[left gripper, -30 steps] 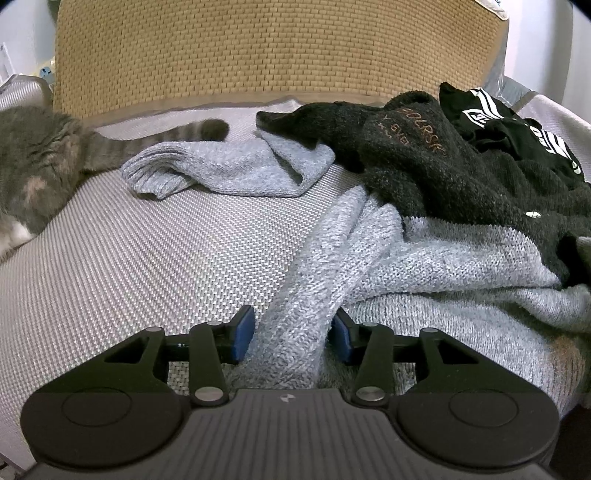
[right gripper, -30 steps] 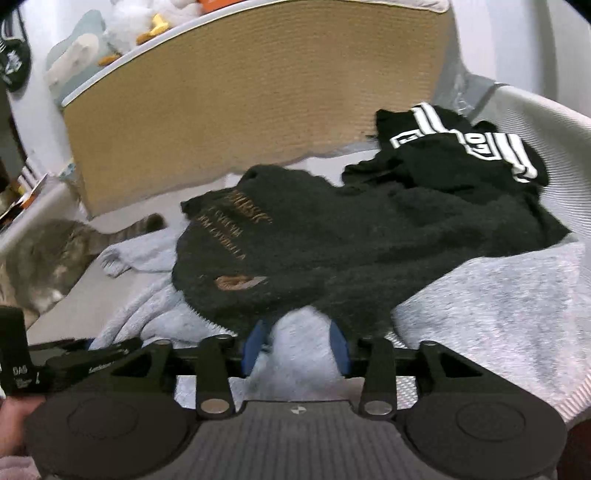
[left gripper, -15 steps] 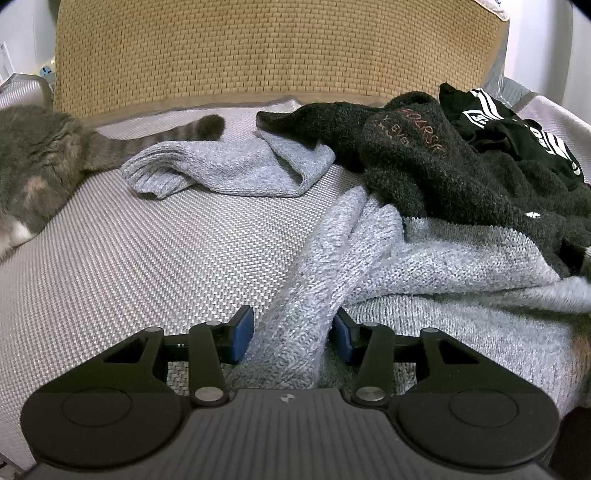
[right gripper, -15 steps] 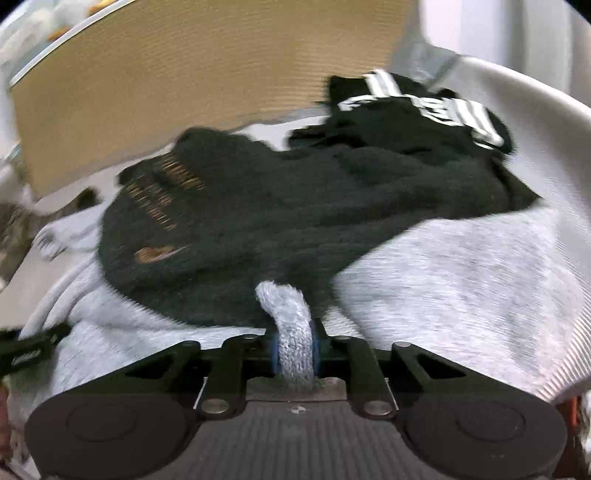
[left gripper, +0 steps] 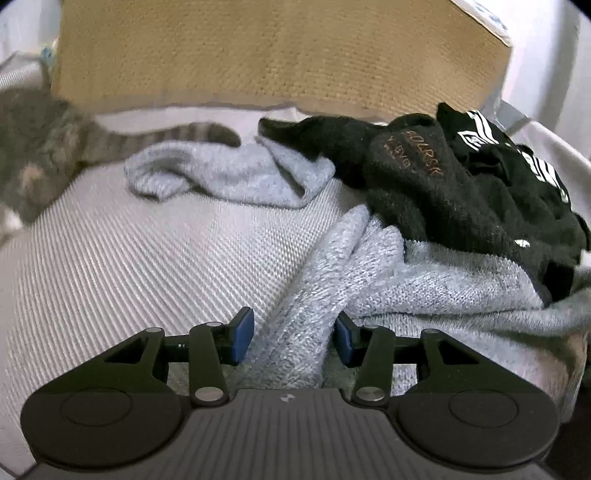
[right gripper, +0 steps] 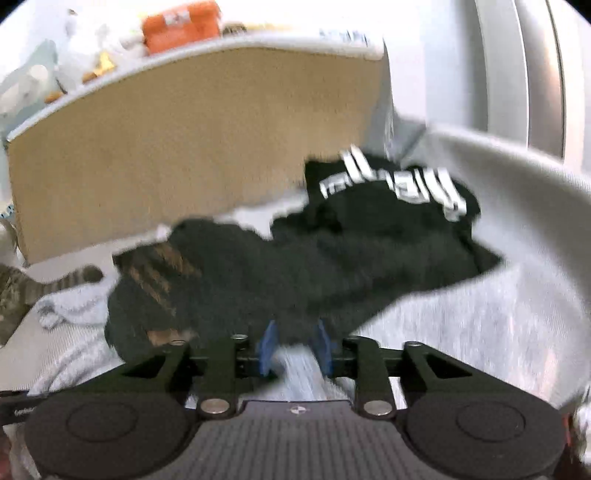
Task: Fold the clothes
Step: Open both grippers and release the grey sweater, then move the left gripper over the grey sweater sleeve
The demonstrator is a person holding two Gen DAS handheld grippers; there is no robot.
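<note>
An orange box is shown only by the right wrist view, where the right gripper, just reopened, straddles grey knit, while the left gripper is held apart around the grey sweater.

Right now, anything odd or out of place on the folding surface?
Yes: a cat lies at the left edge, its striped tail resting against the grey sweater. The dark fleece is heaped on that sweater, not laid flat.

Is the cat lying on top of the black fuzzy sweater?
No. In the left wrist view the cat lies at the far left, apart from the black fuzzy sweater piled on the right.
</note>
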